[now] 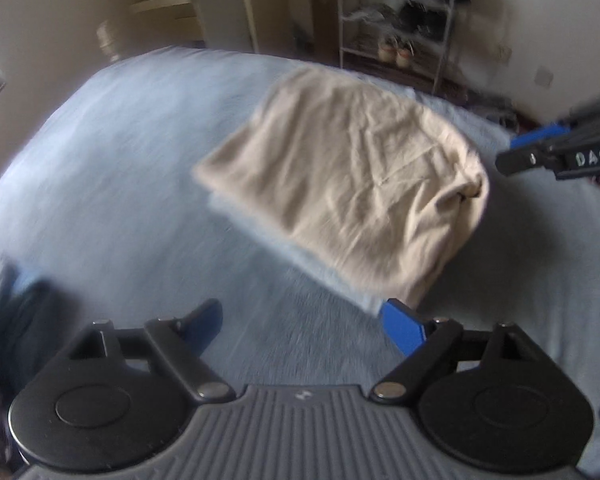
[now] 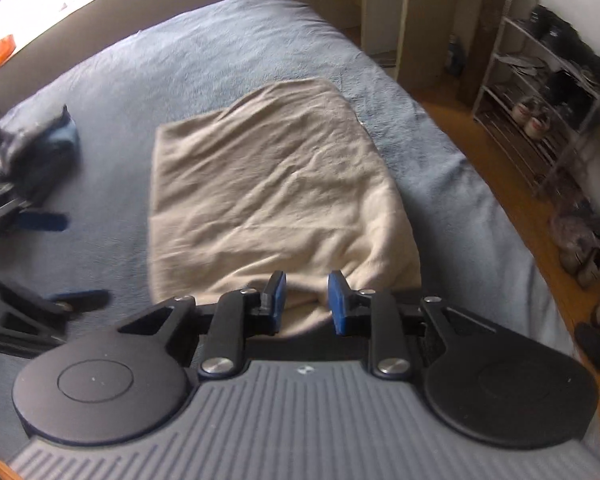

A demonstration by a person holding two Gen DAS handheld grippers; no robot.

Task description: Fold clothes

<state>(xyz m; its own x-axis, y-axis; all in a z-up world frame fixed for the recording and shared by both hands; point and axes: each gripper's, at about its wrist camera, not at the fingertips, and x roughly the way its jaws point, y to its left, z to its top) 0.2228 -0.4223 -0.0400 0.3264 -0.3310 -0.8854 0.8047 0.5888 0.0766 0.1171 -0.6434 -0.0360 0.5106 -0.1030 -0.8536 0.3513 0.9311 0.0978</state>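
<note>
A beige garment point(image 1: 340, 184) point(image 2: 268, 184) lies folded into a rectangle on the blue bed cover point(image 1: 120, 152) point(image 2: 220, 48). My left gripper point(image 1: 304, 322) stands wide open over bare cover, with nothing between its blue pads; its right fingertip point(image 1: 404, 328) is just by the garment's near corner. From the right wrist it shows at the left point(image 2: 60, 260), apart from the garment. My right gripper point(image 2: 306, 300) hovers over the garment's near edge with its pads a narrow gap apart and no cloth pinched. In the left wrist view it point(image 1: 540, 152) hangs beside the garment's bunched right edge.
A dark pile of clothes point(image 2: 32, 148) point(image 1: 12, 320) lies on the bed's left side. A metal shoe rack point(image 2: 540, 100) point(image 1: 396, 28) stands by the wall, and shoes point(image 2: 588, 248) sit on the wooden floor along the bed's right edge.
</note>
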